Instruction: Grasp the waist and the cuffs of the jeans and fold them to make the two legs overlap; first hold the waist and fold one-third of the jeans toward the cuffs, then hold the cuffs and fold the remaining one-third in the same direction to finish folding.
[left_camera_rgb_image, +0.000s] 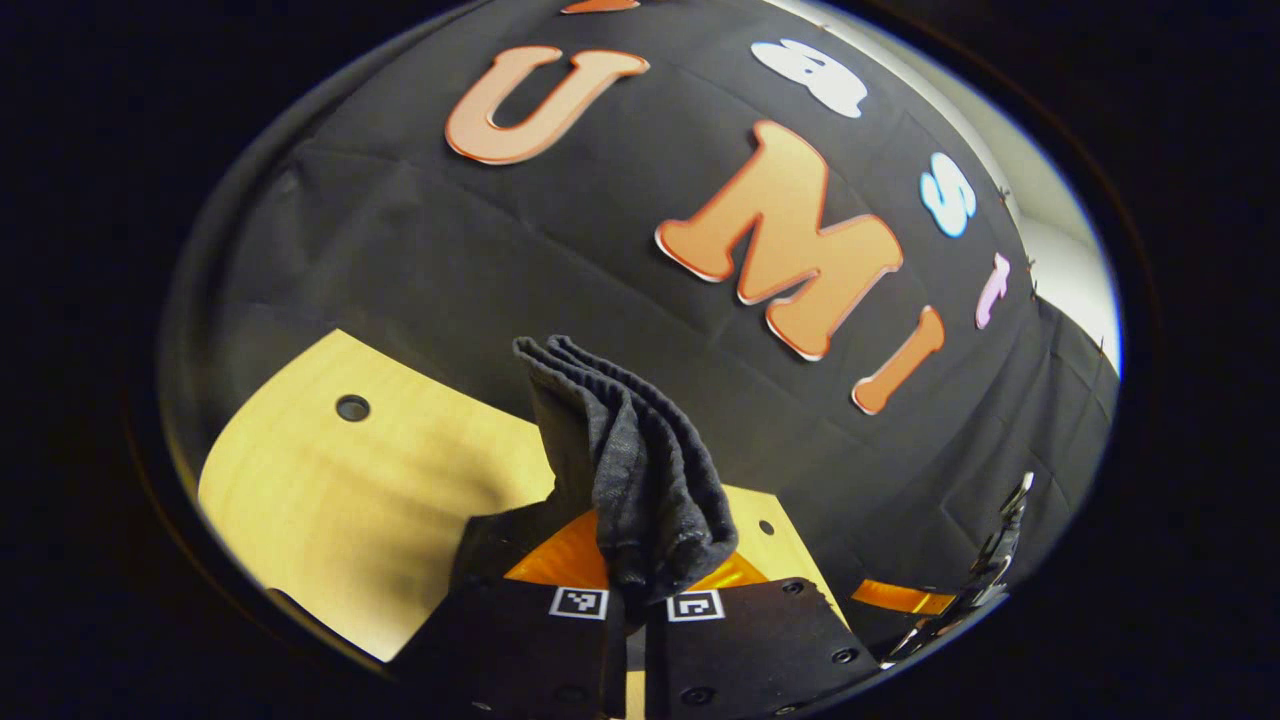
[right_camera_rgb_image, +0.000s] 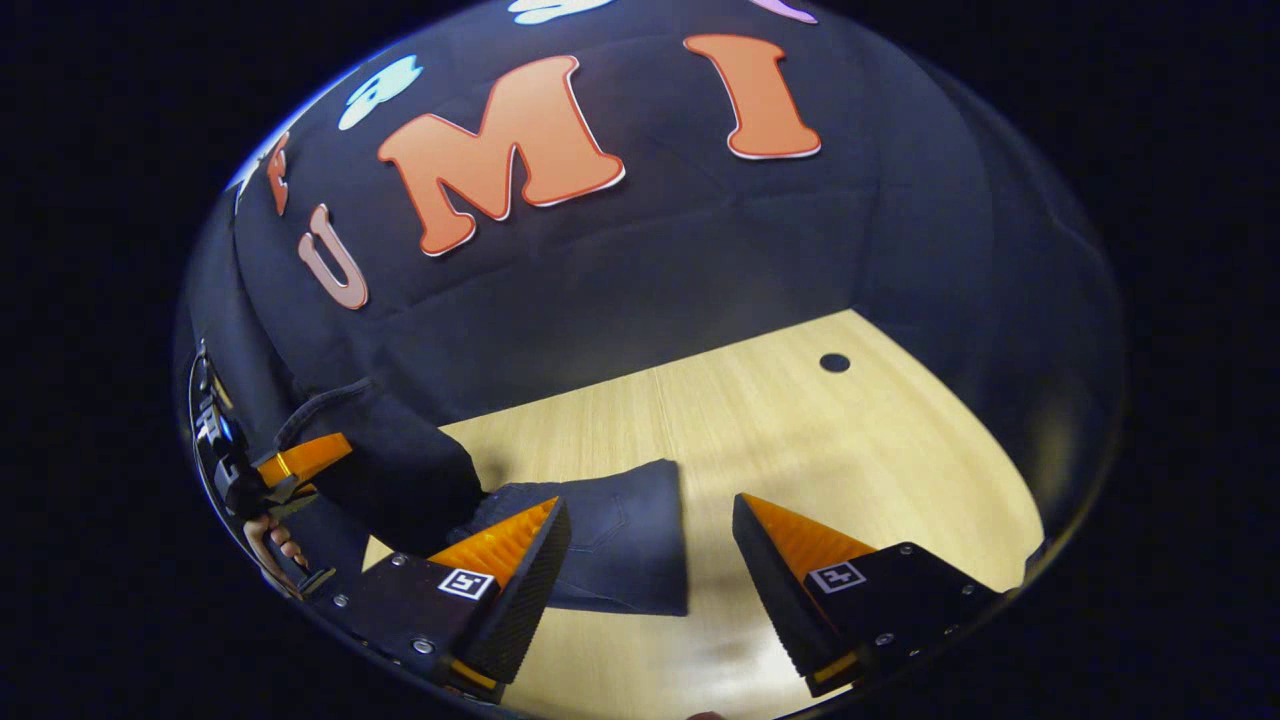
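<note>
In the left gripper view the left gripper (left_camera_rgb_image: 628, 610) is clenched on the jeans (left_camera_rgb_image: 630, 470); a bunched, layered fold of dark denim rises from between its fingers and hides the gap between them, so which part of the garment is pinched cannot be told; left of the fold lies the table (left_camera_rgb_image: 340, 500), pale wood with a small round hole (left_camera_rgb_image: 352, 407); right of the fold another orange finger and a dark frame show at the picture's edge, too cut off to read.

In the right gripper view, at the far left of the table (right_camera_rgb_image: 780, 430), the left gripper (right_camera_rgb_image: 300, 460) shows small and partly cropped, with fingers of the hand (right_camera_rgb_image: 275, 545) beneath it and dark cloth hanging beside it; right of that, a flat end of the jeans (right_camera_rgb_image: 620, 545) lies on the wood, its near edge straight, its left part hidden behind a finger; the right gripper (right_camera_rgb_image: 650, 560) hangs released, jaws wide apart, above and astride that end, touching nothing; beyond, a round hole (right_camera_rgb_image: 834, 362) sits near the table's far edge, where the black cloth wall (right_camera_rgb_image: 650, 260) comes down to the wood.
</note>
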